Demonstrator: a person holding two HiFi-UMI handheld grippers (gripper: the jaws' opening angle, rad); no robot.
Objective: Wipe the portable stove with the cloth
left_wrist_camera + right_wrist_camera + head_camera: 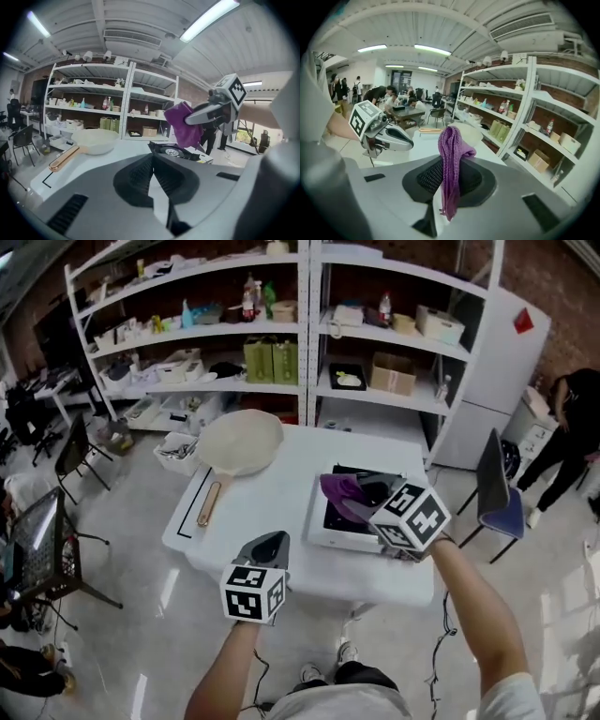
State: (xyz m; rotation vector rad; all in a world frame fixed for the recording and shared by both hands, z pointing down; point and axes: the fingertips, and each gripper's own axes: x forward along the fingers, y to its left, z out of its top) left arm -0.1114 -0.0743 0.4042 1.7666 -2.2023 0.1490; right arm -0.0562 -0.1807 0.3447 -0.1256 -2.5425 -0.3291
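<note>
On the white table (272, 507), the portable stove (319, 527) sits half hidden behind the right gripper (364, 502), whose jaws pinch the purple cloth (451, 168) just above it. Nearby, the left gripper (152, 178) hovers, jaws pressed together, empty.

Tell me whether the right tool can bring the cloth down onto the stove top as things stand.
Probably yes. The right tool, shut on the purple cloth, hangs above the stove, with nothing between them; the pan and left tool sit well clear.

Bright ceiling tube light, fisheye edges.
</note>
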